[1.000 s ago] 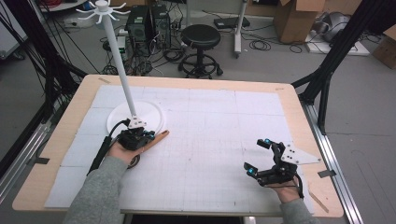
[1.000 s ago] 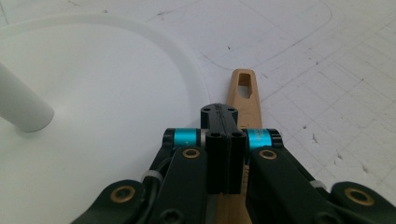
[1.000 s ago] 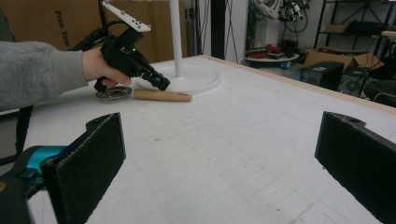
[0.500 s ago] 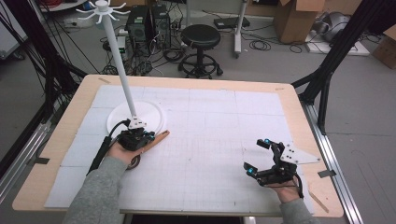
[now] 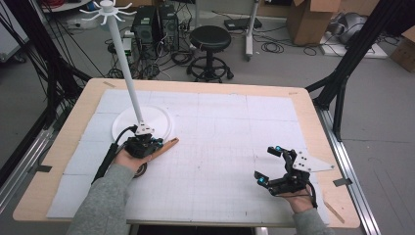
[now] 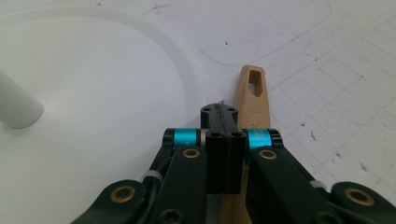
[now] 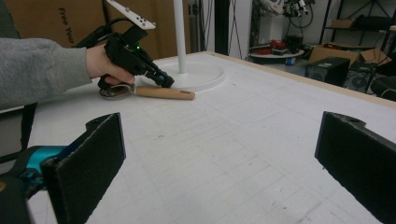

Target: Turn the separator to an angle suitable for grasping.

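Apparently very little has shifted over the last second: in the high view the left tongs (image 5: 147, 144) sit at the same spot near the 9 o'clock side of the table (image 5: 303, 105), and the right tongs (image 5: 274, 166) hold the same pose toward 4 o'clock. That stillness suggests the grasp is being settled rather than a lift begun.

In the left gripper view the left tongs are pressed together, their tips over the wooden handle (image 6: 251, 100) (which runs under them, so whether they truly pinch it I cannot tell). The handle belongs to a small utensil lying flat on the table; the right gripper view shows its round metal head (image 7: 114, 90) tucked under the hand (image 7: 105, 63) and the handle pointing away toward 3 o'clock. It lies just beside the white round base (image 5: 161, 117) of the hanging stand (image 5: 125, 63), at the base's 5 o'clock edge, close to it if not touching.

The right tongs are spread wide, empty, well apart from the utensil.

Against the earlier frames the handle's angle, the stand and both forearms match; nothing has been raised yet.
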### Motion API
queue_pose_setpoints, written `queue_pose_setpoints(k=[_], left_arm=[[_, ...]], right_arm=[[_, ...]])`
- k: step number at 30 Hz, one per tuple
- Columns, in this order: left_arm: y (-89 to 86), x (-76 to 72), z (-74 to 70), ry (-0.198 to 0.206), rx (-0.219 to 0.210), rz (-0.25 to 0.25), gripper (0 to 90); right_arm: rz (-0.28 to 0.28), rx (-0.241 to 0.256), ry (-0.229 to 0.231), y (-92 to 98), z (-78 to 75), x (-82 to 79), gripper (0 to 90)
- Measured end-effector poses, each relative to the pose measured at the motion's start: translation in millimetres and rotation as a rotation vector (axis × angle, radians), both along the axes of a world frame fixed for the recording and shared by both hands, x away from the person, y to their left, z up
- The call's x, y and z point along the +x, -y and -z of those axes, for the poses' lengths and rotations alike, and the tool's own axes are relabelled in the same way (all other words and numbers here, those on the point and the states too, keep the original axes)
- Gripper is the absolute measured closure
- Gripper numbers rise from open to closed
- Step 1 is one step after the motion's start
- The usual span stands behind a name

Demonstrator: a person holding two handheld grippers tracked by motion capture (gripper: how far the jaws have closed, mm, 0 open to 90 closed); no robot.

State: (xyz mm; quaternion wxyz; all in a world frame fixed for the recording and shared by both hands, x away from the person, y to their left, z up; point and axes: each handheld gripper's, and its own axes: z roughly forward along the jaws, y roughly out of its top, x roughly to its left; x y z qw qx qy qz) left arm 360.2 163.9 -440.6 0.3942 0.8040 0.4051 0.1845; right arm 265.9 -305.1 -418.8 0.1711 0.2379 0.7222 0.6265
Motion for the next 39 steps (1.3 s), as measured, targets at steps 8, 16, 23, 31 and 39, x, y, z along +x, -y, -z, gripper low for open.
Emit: queue_pose_setpoints(k=[8,16,23,31,39], left_arm=[[3.5,-2.5,3.0,-0.048,0.010,0.036,89.7],[3.7,-5.1,0.8,-0.065,0.023,0.056,89.7],[4.6,-7.5,-0.3,-0.092,0.020,0.085,89.7],[6.1,-9.8,-1.8,-0.113,0.030,0.097,89.7],[10.6,-16.0,-2.9,-0.134,0.034,0.138,89.7]], right_arm=[[-0.005,0.004,0.001,-0.4,-0.5,-0.6,0.8],[-0.003,0.004,0.000,-0.3,-0.5,-0.6,0.8],[-0.006,0.001,0.001,-0.5,-0.1,-0.1,0.8],[-0.002,-0.005,-0.001,-0.8,-0.1,-0.4,0.8],[-0.003,-0.012,0.004,-1.4,0.1,-0.5,0.8]])
